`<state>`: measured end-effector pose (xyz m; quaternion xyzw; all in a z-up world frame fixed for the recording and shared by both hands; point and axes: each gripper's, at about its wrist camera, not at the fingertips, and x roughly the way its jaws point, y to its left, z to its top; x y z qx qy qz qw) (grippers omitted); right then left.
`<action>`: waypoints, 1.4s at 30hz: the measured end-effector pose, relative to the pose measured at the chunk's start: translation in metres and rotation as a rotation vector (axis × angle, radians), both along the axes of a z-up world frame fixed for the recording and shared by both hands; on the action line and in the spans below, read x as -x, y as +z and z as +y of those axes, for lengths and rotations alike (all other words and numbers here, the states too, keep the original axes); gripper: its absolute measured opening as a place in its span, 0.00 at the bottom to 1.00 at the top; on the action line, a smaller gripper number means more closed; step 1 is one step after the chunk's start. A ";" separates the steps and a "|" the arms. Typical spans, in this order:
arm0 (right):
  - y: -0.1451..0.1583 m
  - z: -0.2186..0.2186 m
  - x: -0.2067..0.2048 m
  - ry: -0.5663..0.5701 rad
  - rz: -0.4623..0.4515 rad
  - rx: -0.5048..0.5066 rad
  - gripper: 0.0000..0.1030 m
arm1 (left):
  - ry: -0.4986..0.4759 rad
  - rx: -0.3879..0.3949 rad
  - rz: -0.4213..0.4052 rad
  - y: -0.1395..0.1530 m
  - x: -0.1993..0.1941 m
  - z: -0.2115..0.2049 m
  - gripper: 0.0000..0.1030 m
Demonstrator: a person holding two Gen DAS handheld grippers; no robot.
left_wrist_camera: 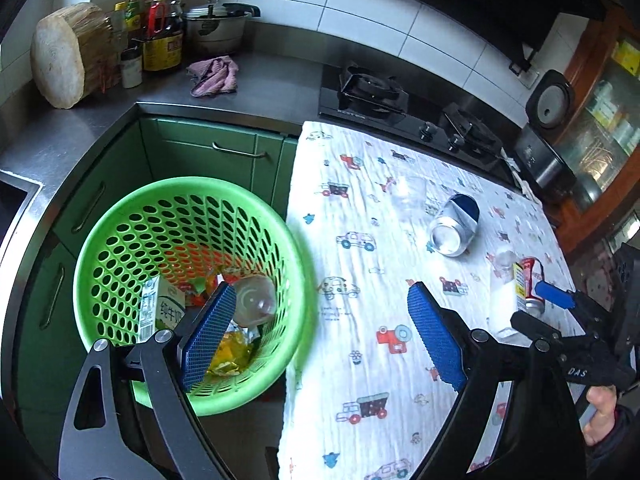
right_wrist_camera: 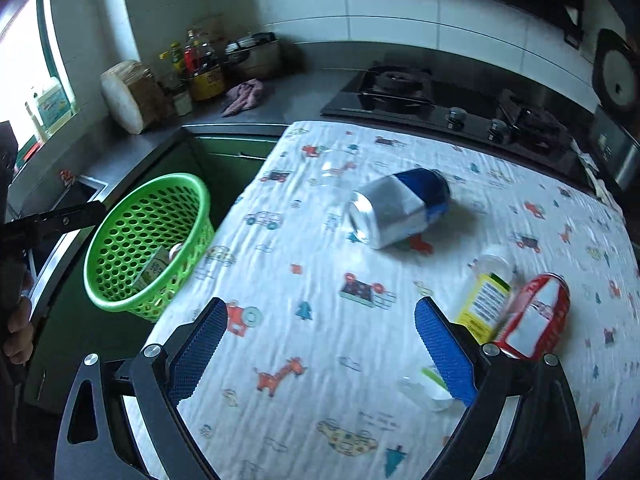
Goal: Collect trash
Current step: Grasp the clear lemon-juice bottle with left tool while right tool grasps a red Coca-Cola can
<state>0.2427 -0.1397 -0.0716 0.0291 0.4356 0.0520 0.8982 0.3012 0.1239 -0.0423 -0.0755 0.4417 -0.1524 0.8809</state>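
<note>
A green perforated basket stands on the floor beside the table; inside lie a milk carton, a clear plastic lid and a yellow wrapper. My left gripper is open and empty, one finger over the basket, the other over the cloth. On the table lie a silver-and-blue can, a clear cup, a yellow-labelled bottle, a red can and a small clear plastic scrap. My right gripper hovers open over the cloth, left of the bottle, holding nothing.
The table carries a white cloth printed with cartoon cars. Behind it sit a black gas hob and a steel counter with oil bottles, a pot, a wooden block and a pink rag. Green cabinets back the basket.
</note>
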 end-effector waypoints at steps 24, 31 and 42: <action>-0.048 -0.177 -0.018 -0.457 0.220 -0.239 0.75 | -0.244 -0.037 0.025 -0.013 -0.024 -0.132 0.84; -0.068 -0.186 -0.026 -0.497 0.285 -0.348 0.70 | -0.292 -0.041 0.031 -0.016 -0.023 -0.155 0.84; -0.063 -0.199 -0.004 -0.496 0.266 -0.398 0.68 | -0.365 -0.016 0.074 -0.020 -0.017 -0.201 0.84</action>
